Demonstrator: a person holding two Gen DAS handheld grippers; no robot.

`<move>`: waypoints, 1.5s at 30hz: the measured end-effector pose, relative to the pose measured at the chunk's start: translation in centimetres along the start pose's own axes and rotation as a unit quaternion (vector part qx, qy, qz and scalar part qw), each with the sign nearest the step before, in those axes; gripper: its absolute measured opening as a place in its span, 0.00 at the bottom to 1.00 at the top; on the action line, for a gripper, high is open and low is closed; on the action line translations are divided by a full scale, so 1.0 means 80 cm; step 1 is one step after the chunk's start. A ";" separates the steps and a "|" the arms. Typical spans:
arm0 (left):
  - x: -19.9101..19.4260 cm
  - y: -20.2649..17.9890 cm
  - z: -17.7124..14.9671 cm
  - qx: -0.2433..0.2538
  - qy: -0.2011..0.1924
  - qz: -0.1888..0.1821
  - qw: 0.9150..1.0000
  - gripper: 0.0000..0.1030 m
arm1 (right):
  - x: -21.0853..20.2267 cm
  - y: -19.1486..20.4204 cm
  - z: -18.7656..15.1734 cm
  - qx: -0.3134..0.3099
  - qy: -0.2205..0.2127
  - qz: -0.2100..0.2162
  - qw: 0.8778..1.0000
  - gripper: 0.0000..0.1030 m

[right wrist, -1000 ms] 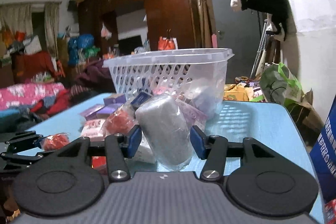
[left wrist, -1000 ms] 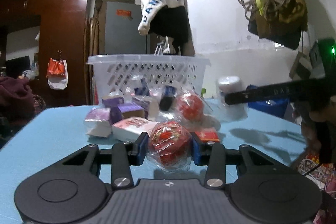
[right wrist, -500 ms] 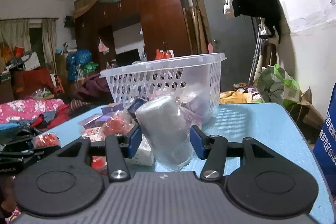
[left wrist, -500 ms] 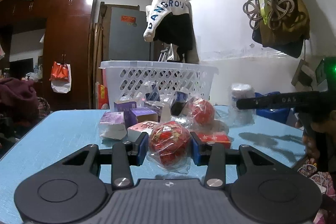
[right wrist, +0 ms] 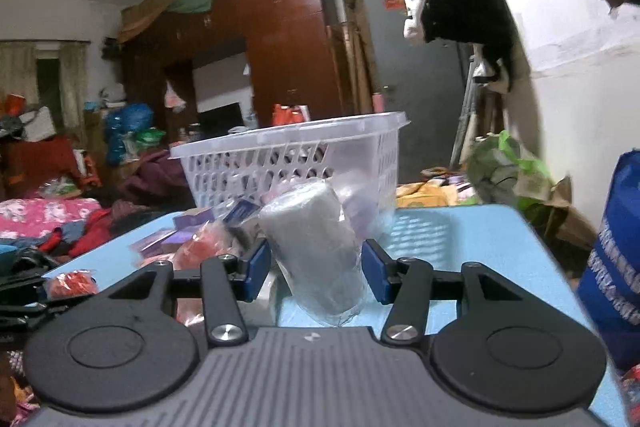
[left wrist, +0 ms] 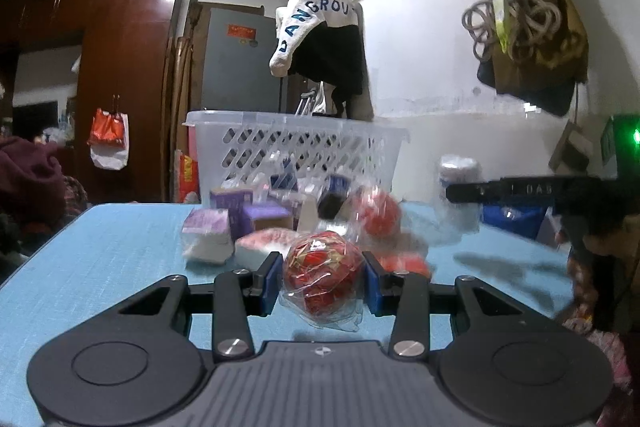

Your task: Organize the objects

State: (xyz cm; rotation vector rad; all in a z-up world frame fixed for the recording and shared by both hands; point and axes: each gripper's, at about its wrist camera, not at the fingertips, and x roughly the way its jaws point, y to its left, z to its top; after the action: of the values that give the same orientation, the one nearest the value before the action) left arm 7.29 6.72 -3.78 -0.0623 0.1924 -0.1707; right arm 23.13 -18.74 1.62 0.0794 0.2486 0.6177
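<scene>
Left tongs: clamped on wrapped red ball, lifted higher above desk than before.
Right tongs: still clamped on wrapped grey roll.
Basket: behind loose packets, now lower in both views.

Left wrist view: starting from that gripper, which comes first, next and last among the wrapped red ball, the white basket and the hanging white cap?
1. Wrapped red ball, between the left gripper fingers.
2. White basket, on the table behind.
3. Hanging white cap, above, by the wall.

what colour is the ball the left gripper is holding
Red with gold markings, wrapped in clear plastic: the ball sits between the left gripper's fingers, clearest in the left wrist view.
</scene>
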 end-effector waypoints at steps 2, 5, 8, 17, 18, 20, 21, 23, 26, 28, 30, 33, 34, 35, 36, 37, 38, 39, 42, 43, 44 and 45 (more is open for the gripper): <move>0.006 0.003 0.029 -0.003 -0.017 -0.015 1.000 0.44 | -0.008 0.011 0.025 -0.012 -0.031 0.002 0.999 0.52; 0.034 0.015 0.096 -0.026 -0.025 -0.027 0.999 0.44 | 0.001 0.034 0.083 -0.050 -0.053 0.015 0.997 0.52; 0.082 0.031 0.160 -0.055 -0.019 0.009 0.998 0.44 | 0.055 0.048 0.145 -0.083 -0.025 0.004 0.996 0.53; 0.222 0.077 0.226 -0.089 0.033 0.059 0.994 0.82 | 0.178 0.060 0.174 -0.122 0.054 -0.035 0.990 0.71; 0.226 0.081 0.225 -0.095 0.036 0.070 0.992 0.87 | 0.180 0.057 0.174 -0.106 0.061 -0.030 0.992 0.87; 0.217 0.084 0.216 -0.105 0.036 0.073 0.991 0.87 | 0.168 0.053 0.173 -0.073 0.065 -0.011 0.995 0.91; 0.206 0.084 0.212 -0.103 0.031 0.060 0.992 0.87 | 0.154 0.053 0.170 -0.071 0.058 0.000 0.996 0.95; 0.173 0.080 0.196 -0.085 0.024 0.048 0.995 0.87 | 0.117 0.050 0.159 -0.085 0.028 -0.001 0.996 1.00; 0.127 0.070 0.159 -0.044 0.036 0.071 0.996 0.88 | 0.072 0.039 0.123 -0.093 0.019 0.010 0.995 1.00; 0.112 0.073 0.128 -0.030 0.070 0.079 0.994 0.88 | 0.072 0.021 0.099 -0.069 0.063 0.021 0.995 1.00; 0.112 0.083 0.104 -0.039 0.107 0.077 0.990 0.88 | 0.082 -0.005 0.072 -0.019 0.119 0.046 0.992 1.00; 0.123 0.103 0.082 -0.071 0.139 0.064 0.986 0.88 | 0.103 -0.040 0.049 0.078 0.164 0.050 0.982 1.00; 0.128 0.110 0.080 -0.083 0.145 0.067 0.984 0.88 | 0.111 -0.047 0.048 0.094 0.174 0.039 0.980 1.00; 0.133 0.118 0.079 -0.100 0.156 0.073 0.980 0.88 | 0.119 -0.051 0.046 0.104 0.182 0.031 0.977 1.00; 0.134 0.123 0.078 -0.109 0.159 0.070 0.979 0.88 | 0.125 -0.054 0.045 0.110 0.187 0.032 0.976 1.00; 0.135 0.125 0.079 -0.112 0.159 0.064 0.979 0.88 | 0.129 -0.056 0.044 0.118 0.186 0.034 0.975 1.00; 0.136 0.126 0.080 -0.110 0.158 0.063 0.979 0.88 | 0.132 -0.058 0.044 0.124 0.184 0.037 0.974 1.00; 0.138 0.125 0.081 -0.108 0.158 0.069 0.979 0.88 | 0.134 -0.057 0.043 0.125 0.184 0.039 0.974 1.00; 0.139 0.120 0.079 -0.094 0.157 0.077 0.980 0.89 | 0.140 -0.053 0.040 0.106 0.187 0.029 0.976 1.00; 0.141 0.121 0.079 -0.091 0.158 0.083 0.980 0.89 | 0.141 -0.050 0.039 0.099 0.189 0.024 0.977 0.98; 0.145 0.120 0.079 -0.085 0.162 0.100 0.978 0.88 | 0.139 -0.048 0.041 0.096 0.188 0.021 0.977 0.96; 0.147 0.119 0.078 -0.080 0.169 0.115 0.976 0.88 | 0.138 -0.047 0.042 0.092 0.187 0.021 0.978 0.94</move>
State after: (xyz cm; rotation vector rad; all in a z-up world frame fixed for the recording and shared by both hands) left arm 21.42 14.31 -0.55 -0.1714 0.5511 0.0686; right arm 34.78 -15.39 2.03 0.1479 0.6714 0.6484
